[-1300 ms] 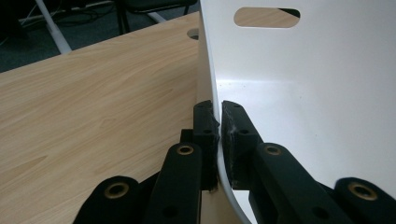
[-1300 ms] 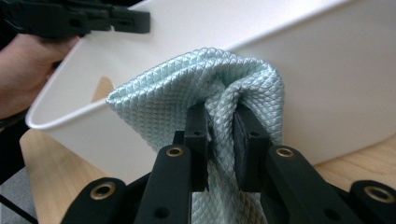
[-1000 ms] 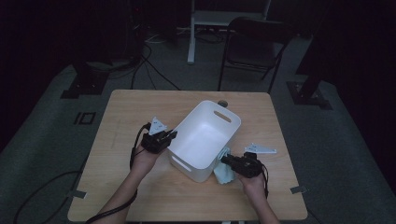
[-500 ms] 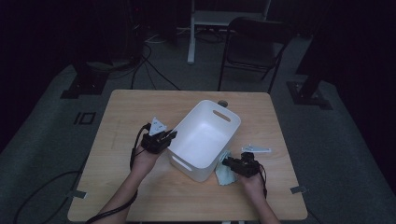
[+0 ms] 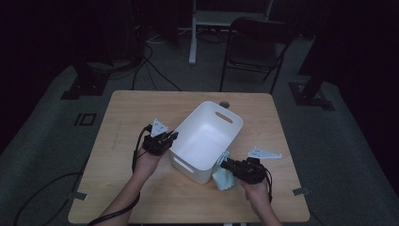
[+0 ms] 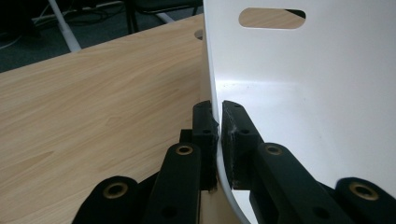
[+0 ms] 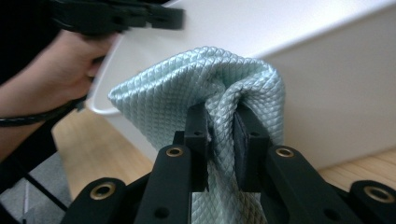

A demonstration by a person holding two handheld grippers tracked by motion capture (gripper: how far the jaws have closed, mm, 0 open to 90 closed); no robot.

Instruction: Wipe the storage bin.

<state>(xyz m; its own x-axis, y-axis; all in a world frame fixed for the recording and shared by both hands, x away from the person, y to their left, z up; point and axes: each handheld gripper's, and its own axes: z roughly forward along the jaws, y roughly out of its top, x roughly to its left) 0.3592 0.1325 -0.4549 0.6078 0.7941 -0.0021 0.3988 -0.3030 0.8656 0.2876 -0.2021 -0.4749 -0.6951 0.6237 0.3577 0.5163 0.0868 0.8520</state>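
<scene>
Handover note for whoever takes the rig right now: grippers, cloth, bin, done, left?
Left gripper: shut on the bin's rim, one jaw inside the wall and one outside, holding it on the table.
Right gripper: shut on the cloth, a bunched pale green fold between the pads.
Cloth: lifted beside the bin's outer wall near the right corner, below the rim.
Done: cloth picked up, bin steadied.
Left: probably raise the cloth over the rim, release it into the bin, which looks empty, then let go of the rim.

Bin (image 5: 207, 136) on table (image 5: 131, 113); cloth (image 5: 222, 175) at its right.
</scene>
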